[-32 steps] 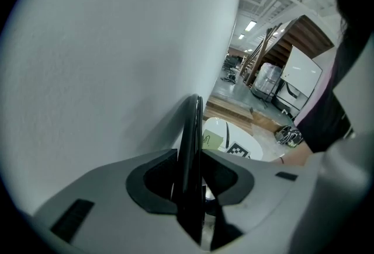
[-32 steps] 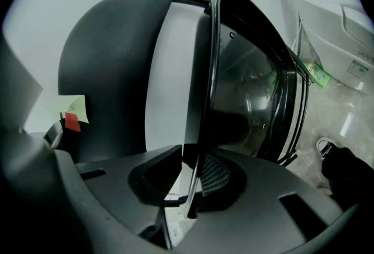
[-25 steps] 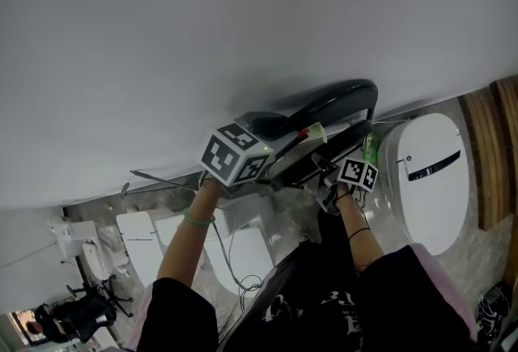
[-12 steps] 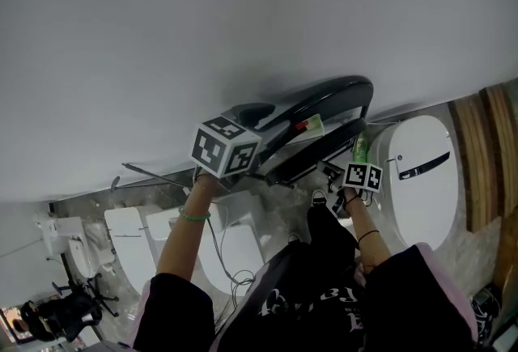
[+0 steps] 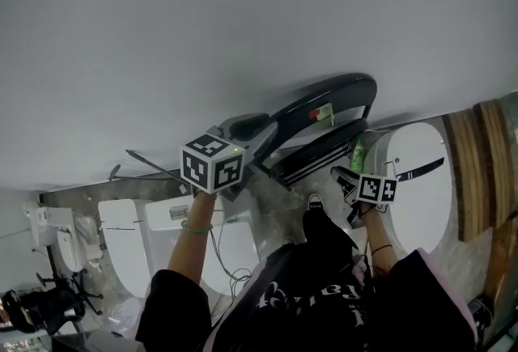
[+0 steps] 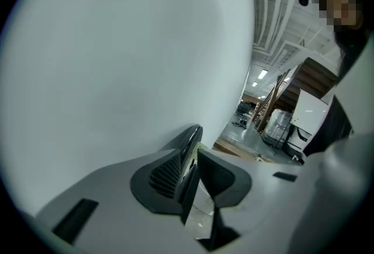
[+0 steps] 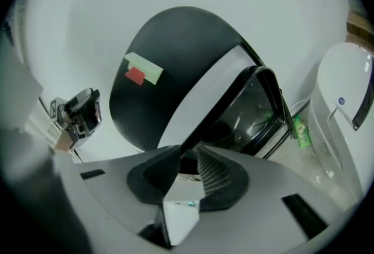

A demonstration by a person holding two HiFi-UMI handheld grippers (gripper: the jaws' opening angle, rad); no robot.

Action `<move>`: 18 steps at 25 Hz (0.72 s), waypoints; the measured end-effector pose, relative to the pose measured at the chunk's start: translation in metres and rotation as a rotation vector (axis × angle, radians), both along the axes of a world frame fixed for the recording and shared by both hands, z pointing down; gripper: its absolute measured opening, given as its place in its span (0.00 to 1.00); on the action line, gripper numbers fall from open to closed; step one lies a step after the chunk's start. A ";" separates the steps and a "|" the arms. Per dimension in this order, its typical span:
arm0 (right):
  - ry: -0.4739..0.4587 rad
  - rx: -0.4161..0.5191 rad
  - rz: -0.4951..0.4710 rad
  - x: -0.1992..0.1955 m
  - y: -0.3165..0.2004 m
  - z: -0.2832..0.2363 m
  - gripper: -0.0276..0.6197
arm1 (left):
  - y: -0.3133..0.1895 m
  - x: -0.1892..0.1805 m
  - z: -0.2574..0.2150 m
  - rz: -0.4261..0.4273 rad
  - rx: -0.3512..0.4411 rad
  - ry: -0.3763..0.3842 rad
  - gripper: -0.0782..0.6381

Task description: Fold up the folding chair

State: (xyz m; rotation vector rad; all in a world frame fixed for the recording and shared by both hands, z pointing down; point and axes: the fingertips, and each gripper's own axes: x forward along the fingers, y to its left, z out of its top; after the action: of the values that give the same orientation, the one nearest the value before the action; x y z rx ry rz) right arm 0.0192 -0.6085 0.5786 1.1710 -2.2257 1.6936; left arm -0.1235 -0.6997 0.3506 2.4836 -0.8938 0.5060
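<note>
The black folding chair (image 5: 340,93) leans folded nearly flat against the white wall, a green-and-red sticker (image 5: 322,113) on its backrest. My left gripper (image 5: 249,129) is at the chair's left rim. In the left gripper view that thin black rim (image 6: 193,137) runs between the pads, and the jaws (image 6: 191,168) are closing on it. My right gripper (image 5: 345,177) holds the lower right edge by the seat. In the right gripper view the backrest (image 7: 175,54) and seat frame (image 7: 263,112) fill the picture, and the right gripper (image 7: 187,160) is shut on the chair's dark lower edge.
A tall white fixture (image 5: 421,180) stands right of the chair, with a green bottle (image 5: 360,153) between them. More white toilets (image 5: 125,241) sit on the floor at lower left, with a cable beside them. Wooden boards (image 5: 479,164) stand at far right. My shoe (image 5: 316,203) is below the chair.
The left marker cube has shifted left and the right one right and lower in the picture. The chair has swung a little further up the wall with both grippers.
</note>
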 end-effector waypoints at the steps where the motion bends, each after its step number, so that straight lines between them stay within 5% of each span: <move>1: -0.007 0.015 0.001 -0.005 0.002 -0.008 0.19 | 0.009 -0.003 -0.001 -0.012 0.006 0.005 0.22; 18: -0.006 0.201 0.001 -0.087 0.101 -0.103 0.18 | 0.194 -0.058 0.047 -0.137 -0.067 0.110 0.12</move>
State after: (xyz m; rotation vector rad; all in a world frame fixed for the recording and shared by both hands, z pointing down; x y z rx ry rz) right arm -0.0679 -0.5073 0.4753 1.2084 -2.4467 1.5032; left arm -0.1820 -0.5055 0.3977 2.3458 -0.9785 0.3444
